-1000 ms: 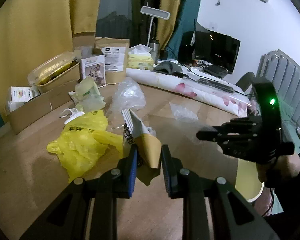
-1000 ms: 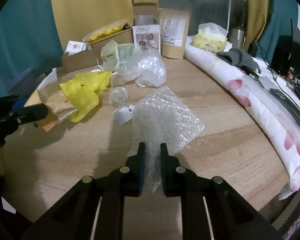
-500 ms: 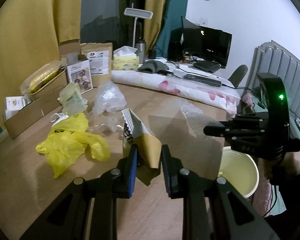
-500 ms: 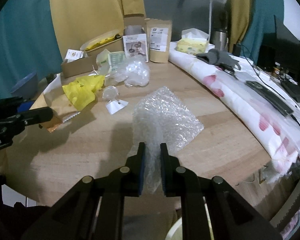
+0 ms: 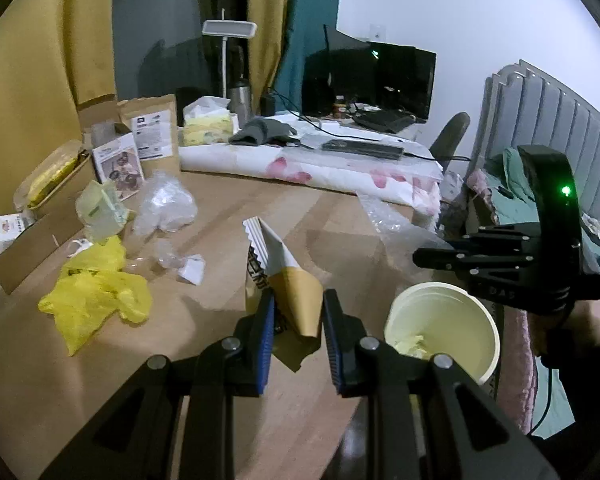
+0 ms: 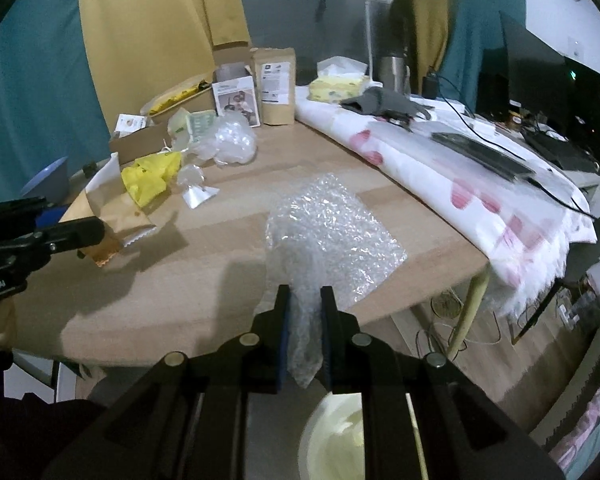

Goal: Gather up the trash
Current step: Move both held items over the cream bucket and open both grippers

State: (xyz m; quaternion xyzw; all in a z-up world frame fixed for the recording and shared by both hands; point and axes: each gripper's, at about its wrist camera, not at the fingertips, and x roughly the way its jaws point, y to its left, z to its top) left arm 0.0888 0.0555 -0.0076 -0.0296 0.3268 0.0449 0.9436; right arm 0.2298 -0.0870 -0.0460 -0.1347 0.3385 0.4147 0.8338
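Over the worktop [image 5: 204, 320] edge, my left gripper [image 5: 298, 336] is clamped on a brown paper bag [image 5: 288, 280]. My right gripper [image 6: 305, 336] is squeezed tight on a sheet of bubble wrap [image 6: 332, 232]. Below both sits a pale yellow bin [image 5: 444, 332] with some trash inside.

Pale bin [image 5: 440, 330] now near (both tools).

Bedroom w/ padded headboard [image 5: 548, 120], curtains [image 5: 32, 60], desk monitor [image 5: 400, 76].
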